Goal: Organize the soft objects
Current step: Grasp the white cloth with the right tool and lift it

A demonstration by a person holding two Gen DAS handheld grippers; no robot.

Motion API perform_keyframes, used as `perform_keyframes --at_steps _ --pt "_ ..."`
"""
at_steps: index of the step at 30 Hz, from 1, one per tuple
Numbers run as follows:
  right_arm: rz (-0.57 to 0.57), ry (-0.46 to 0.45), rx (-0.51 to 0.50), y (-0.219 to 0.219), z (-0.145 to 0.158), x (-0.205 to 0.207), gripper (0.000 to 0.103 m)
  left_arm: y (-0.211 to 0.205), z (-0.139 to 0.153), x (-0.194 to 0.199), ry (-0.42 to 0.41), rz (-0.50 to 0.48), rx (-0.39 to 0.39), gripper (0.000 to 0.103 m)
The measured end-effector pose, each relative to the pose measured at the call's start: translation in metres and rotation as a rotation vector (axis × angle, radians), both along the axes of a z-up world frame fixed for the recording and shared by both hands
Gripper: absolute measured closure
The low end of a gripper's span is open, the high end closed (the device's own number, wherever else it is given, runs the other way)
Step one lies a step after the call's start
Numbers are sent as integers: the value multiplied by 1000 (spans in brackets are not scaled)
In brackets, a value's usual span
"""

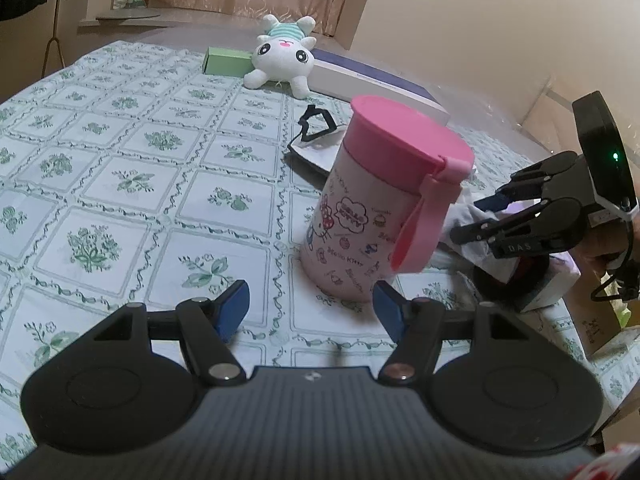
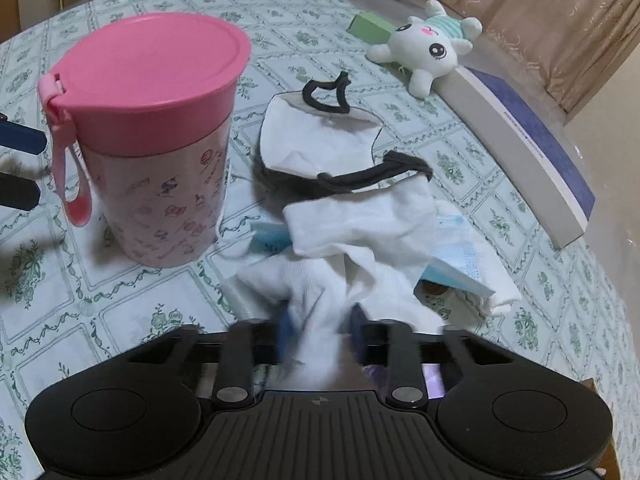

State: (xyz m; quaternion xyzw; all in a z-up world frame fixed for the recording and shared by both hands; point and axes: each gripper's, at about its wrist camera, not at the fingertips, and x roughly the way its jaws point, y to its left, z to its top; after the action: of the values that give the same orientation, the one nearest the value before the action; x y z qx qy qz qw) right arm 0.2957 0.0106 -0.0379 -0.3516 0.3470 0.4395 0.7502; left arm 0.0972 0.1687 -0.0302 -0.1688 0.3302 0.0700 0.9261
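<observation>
White knit cloth is bunched between the blue pads [image 2: 285, 330] of the right gripper [image 2: 320, 330], which is pinched onto a sock [image 2: 316, 300] at its near end; the picture is smeared just there, but the fabric visibly narrows into the jaws, so I judge it a real grasp and not a mere touch. From that pinch the sock runs away from the tool across the flowered tablecloth [image 2: 120, 300], its long axis pointing toward the far right, its cuff [image 2: 360, 216] lying over a pale blue packet [image 2: 460, 264] and touching the black-strapped face mask [image 2: 320, 140] beyond. Any lift must therefore draw the sock back and up to clear both.

The left gripper [image 1: 312, 312] stands wide, nothing between its fingers [image 1: 234, 308], and hangs over bare cloth just short of the pink-lidded cup [image 1: 380, 200]. The cup sits between that tool and the sock pile, so the right hand is plainly the nearer one for the soft things here.

Farther off, a white plush toy [image 2: 428, 48] lies against a flat box [image 2: 532, 148], well apart from both tools, next to a green box [image 1: 226, 62].
</observation>
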Motion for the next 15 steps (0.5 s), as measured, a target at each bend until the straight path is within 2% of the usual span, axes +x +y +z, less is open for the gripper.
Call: perform_keyframes --at_steps 2,3,12,15 --pt "-12 5 16 -1 3 -2 89 -2 -1 -3 3 -1 -3 38" --pt "-18 8 29 -3 6 -4 90 -4 -1 -5 4 -4 -4 38" --pt "-100 7 212 -33 59 -36 92 -33 2 -20 9 -68 -22 38" --pt "-145 49 289 -50 78 -46 92 -46 6 -25 4 -95 -22 38"
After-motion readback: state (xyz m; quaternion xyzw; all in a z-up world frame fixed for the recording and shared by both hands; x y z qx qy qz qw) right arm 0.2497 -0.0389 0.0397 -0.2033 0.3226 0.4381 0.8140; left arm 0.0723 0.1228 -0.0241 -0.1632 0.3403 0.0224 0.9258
